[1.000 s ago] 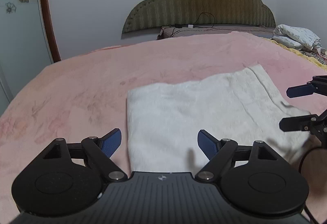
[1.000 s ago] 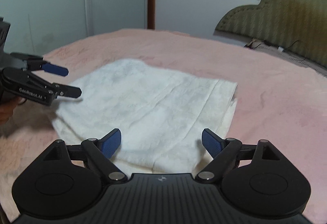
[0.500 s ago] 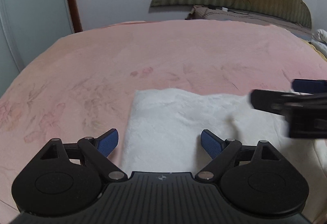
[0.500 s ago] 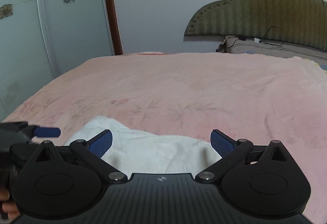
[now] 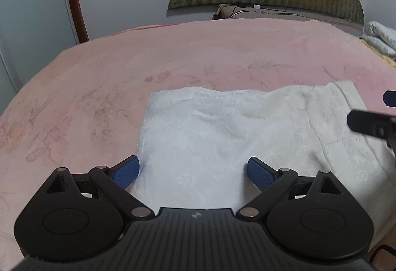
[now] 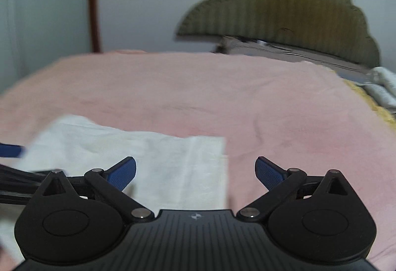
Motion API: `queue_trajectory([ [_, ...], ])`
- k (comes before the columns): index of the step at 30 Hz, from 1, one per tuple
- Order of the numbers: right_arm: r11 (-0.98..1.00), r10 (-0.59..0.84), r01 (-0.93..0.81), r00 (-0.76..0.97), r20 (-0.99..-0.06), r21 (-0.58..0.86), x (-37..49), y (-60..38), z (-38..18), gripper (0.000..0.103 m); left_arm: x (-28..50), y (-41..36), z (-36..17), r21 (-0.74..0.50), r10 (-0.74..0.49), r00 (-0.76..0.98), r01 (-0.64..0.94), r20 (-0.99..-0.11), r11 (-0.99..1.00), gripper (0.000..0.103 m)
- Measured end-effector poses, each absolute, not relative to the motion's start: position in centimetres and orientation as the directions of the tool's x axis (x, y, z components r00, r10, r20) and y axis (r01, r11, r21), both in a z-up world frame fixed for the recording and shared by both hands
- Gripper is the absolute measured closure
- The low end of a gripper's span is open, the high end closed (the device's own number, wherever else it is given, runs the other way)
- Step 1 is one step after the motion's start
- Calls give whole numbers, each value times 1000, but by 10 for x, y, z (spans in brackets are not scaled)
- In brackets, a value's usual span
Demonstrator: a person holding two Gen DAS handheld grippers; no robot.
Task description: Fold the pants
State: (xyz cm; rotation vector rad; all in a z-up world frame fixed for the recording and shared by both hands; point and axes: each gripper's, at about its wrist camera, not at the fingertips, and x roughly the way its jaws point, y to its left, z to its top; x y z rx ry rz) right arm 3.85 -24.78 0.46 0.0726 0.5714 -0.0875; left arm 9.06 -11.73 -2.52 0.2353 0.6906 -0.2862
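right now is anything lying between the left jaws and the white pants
Nothing visible. The left gripper hovers right over the folded white pants on the pink blanket, jaws opening with only cloth below.

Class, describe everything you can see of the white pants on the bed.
The pants are white, of soft, fleecy-looking cloth, already folded into a flat, rough rectangle of several layers. A narrower band runs along one end, and faint creases cross the top. They lie flat on the pink blanket, which alone touches them. Neither tool grips them.
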Motion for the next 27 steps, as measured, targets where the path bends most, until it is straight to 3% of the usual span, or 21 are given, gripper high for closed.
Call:
queue_trajectory([
  [3, 1000, -1, 17, 814, -580, 22, 38, -228, -4, 0, 86, -119, -26, 123, -174, 738, 330, -652, 936, 6],
  [7, 997, -72, 37, 743, -665, -67, 48, -216, -28, 0, 83, -117, -27, 119, -174, 733, 330, -658, 937, 4],
  [19, 1000, -12, 17, 847, -532, 5, 14, -229, -50, 0, 65, -106, -33, 132, -212, 748, 372, -629, 919, 0],
  [27, 993, 66, -3, 839, -540, 118, 7, -255, -39, 0, 55, -61, -17, 34, -300, 742, 399, -599, 916, 5],
])
